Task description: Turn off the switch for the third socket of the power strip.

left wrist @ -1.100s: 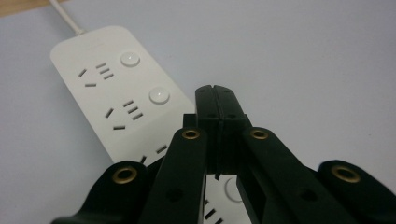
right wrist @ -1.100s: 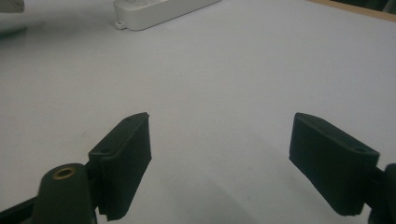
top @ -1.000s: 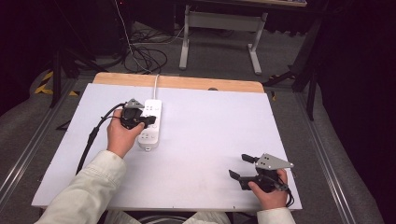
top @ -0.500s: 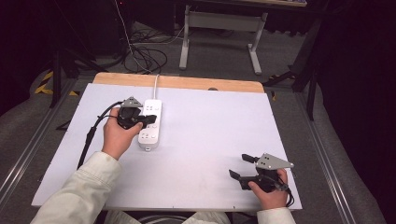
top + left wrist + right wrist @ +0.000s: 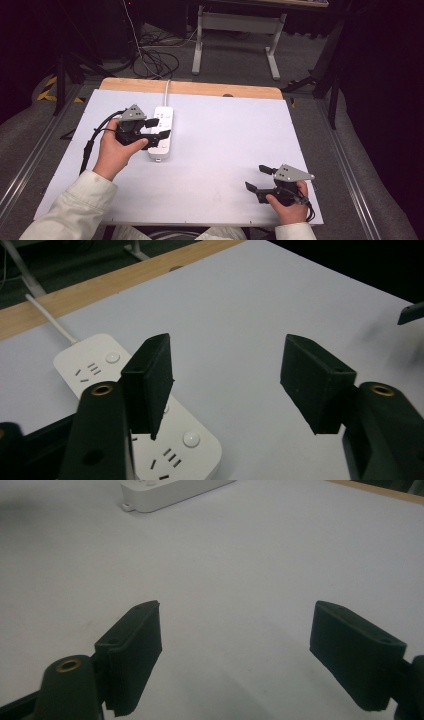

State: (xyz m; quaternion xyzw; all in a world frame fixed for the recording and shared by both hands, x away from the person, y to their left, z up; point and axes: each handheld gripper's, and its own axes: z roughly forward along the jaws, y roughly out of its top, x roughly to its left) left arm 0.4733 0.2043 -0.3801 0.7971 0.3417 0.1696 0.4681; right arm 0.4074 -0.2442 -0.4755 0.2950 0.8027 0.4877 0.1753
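Power strip (image 5: 161, 132) lies at the white table's (image 5: 225, 150) far left in the high view, your left gripper (image 5: 156, 129) over it, jaws just opened, nothing between. Left gripper view: your jaws stand wide above the strip (image 5: 145, 420). Right gripper view: your right gripper (image 5: 250, 655) gapes empty, strip (image 5: 170, 490) well apart.

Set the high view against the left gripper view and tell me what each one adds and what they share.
The high view adds the left hand-held gripper whole in the person's hand, the right hand-held gripper near the table's near corner, and the floor cables. The left gripper view adds a close look at the power strip's round buttons and socket slots; its jaws have just been opening, nothing between them. Both share the white strip, its cord and the table's wooden far edge.
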